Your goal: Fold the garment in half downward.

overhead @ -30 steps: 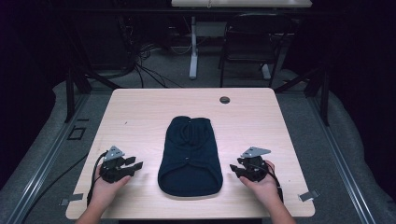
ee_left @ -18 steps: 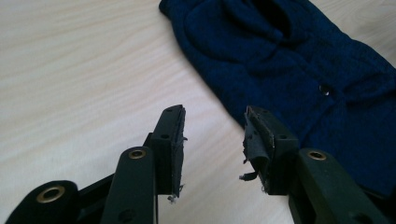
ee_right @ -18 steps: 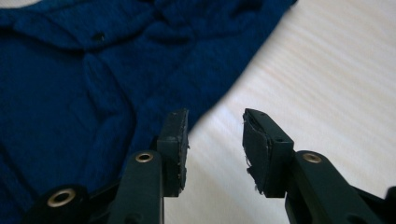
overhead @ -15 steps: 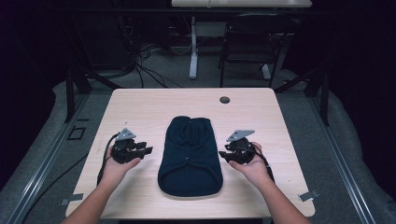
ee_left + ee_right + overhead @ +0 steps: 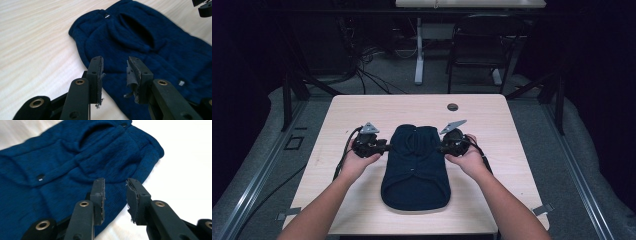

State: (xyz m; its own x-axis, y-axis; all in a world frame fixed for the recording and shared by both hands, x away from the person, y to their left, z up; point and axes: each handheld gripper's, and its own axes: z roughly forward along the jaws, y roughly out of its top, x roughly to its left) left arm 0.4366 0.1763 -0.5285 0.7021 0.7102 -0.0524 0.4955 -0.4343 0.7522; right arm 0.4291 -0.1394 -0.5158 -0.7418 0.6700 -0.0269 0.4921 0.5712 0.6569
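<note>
Both tongs sit at the upper sides of a dark blue knitted garment (image 5: 415, 167), one on each flank. Left tongs (image 5: 383, 147) point inward at the garment's left edge, their jaws parted with a clear gap and nothing between them; in the left gripper view the jaw tips hang over the garment's edge, though whether they touch the fabric cannot be told. Right tongs (image 5: 444, 148) mirror this at the right edge, jaws likewise parted and empty, with the knit's border just under the tips in the right gripper view. Worn, fraying padding lines the inner faces of both pairs of jaws.

That garment lies flat near the middle of the table (image 5: 512, 130), its narrower end with a curved opening and small snaps pointing away from the person, its wider rounded end toward the near edge.

Pale wood-grain covers the tabletop, which has rounded corners. A small dark round disc (image 5: 452, 106) rests near the far edge, well apart from the garment. Bare forearms reach in from the bottom, a hand around each tool.

Around the table, grey floor (image 5: 582, 165) shows, with cables trailing on the left. Beyond, the room is dark: a white-legged desk (image 5: 419, 50) and a dark chair frame (image 5: 472, 55) stand behind.
</note>
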